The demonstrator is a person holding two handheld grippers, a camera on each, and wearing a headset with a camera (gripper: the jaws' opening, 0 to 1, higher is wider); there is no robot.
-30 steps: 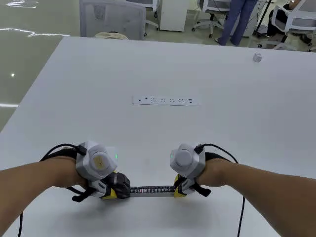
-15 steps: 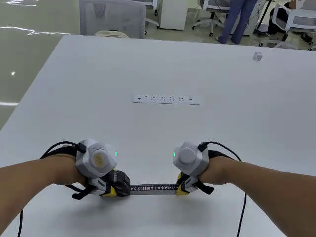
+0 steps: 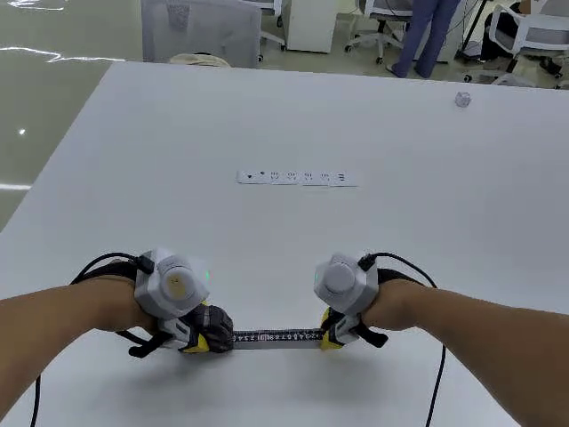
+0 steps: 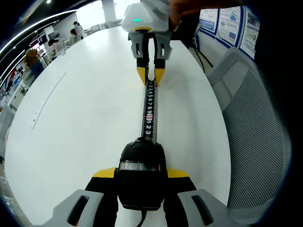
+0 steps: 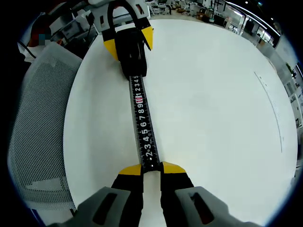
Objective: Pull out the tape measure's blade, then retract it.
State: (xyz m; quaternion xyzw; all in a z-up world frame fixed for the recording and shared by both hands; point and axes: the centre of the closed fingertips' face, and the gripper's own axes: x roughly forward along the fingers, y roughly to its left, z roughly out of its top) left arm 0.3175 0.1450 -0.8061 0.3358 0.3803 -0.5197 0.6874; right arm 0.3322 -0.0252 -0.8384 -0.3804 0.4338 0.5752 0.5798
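My left gripper (image 4: 141,176) is shut on the black tape measure case (image 4: 141,171), which rests on the white table near its front edge (image 3: 212,337). The numbered blade (image 4: 148,106) runs out of the case to my right gripper (image 5: 151,169), whose yellow-tipped jaws are shut on the blade's end. In the right gripper view the blade (image 5: 142,127) stretches away to the case (image 5: 131,51) held by the left gripper (image 5: 129,40). In the head view the blade (image 3: 277,336) spans the gap between the left gripper (image 3: 197,341) and the right gripper (image 3: 331,338).
A white power strip (image 3: 297,178) lies flat at the table's middle. A small crumpled object (image 3: 462,100) sits at the far right. A grey mesh chair (image 5: 35,123) stands at the near edge of the table. Office chairs and a standing person are beyond the far edge.
The right gripper has drawn slightly further right, so a little more blade shows between the grippers. The left gripper and case have stayed put.
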